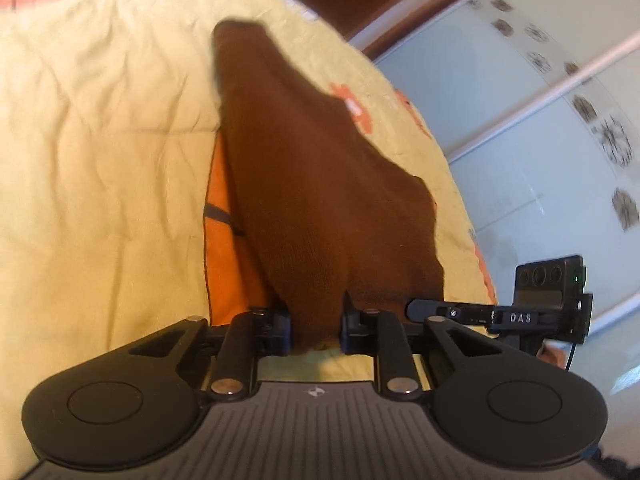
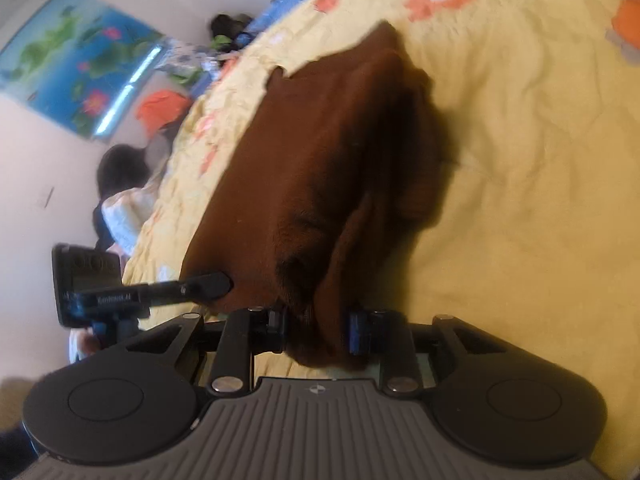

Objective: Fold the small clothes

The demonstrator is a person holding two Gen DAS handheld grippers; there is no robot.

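A dark brown garment (image 1: 312, 168) lies on a yellow bedspread (image 1: 100, 140) with orange flower prints. In the left wrist view my left gripper (image 1: 316, 328) is shut on the garment's near edge, and brown cloth fills the gap between its blue-tipped fingers. An orange garment (image 1: 228, 240) with a dark stripe lies partly under the brown one on its left. In the right wrist view my right gripper (image 2: 318, 330) is shut on another bunched edge of the brown garment (image 2: 320, 152), which stretches away in folds over the bedspread (image 2: 520, 160).
Pale wardrobe doors (image 1: 520, 140) with dark motifs stand beyond the bed's right edge. In the right wrist view a person (image 2: 124, 196) sits beside the bed at left, under a blue flower picture (image 2: 76, 64). Orange cloth (image 2: 162, 110) and clutter lie at the far end.
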